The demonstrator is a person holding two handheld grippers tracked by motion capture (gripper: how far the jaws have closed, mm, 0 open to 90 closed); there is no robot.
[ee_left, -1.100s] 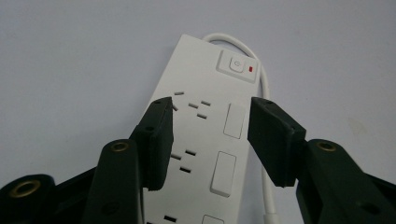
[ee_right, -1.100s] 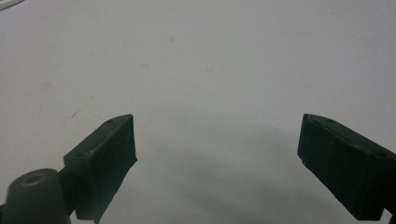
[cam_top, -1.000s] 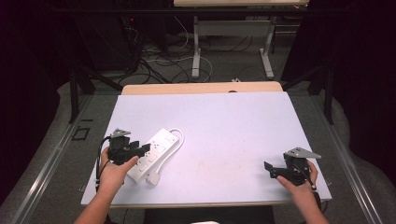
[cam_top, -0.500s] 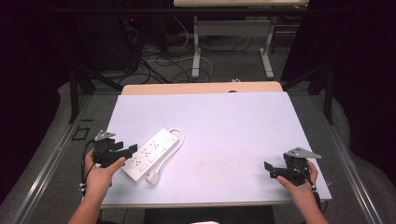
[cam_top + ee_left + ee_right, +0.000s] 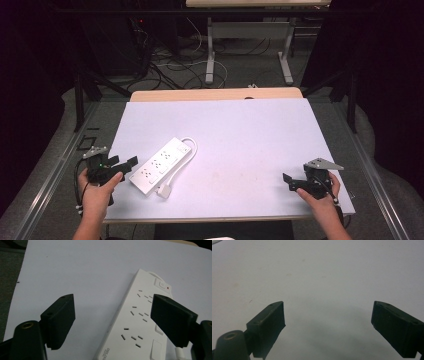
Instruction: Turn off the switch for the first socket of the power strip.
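A white power strip (image 5: pixel 161 166) lies slantwise on the left half of the white table top (image 5: pixel 250 130), its cord looped beside it and its plug (image 5: pixel 164 190) at the near end. My left gripper (image 5: pixel 125 168) hovers just left of the strip. Its jaws have just been opening and stand open, with nothing pressed between them. In the left gripper view the strip (image 5: pixel 142 322) with its switch (image 5: pixel 162 286) lies ahead of my left gripper (image 5: pixel 113 302), toward the right jaw. My right gripper (image 5: pixel 290 181) rests open near the table's front right corner, and bare table lies under it (image 5: pixel 328 305).
A wooden strip (image 5: pixel 215 94) runs along the table's far edge. Beyond it, cables (image 5: pixel 175 65) and desk legs (image 5: pixel 211 50) are on the floor. Metal rails (image 5: pixel 45 185) flank the table on both sides.
My left hand has drawn back to the left, away from the power strip's near end, and its jaws stand wider apart. The strip and the right hand have stayed put.
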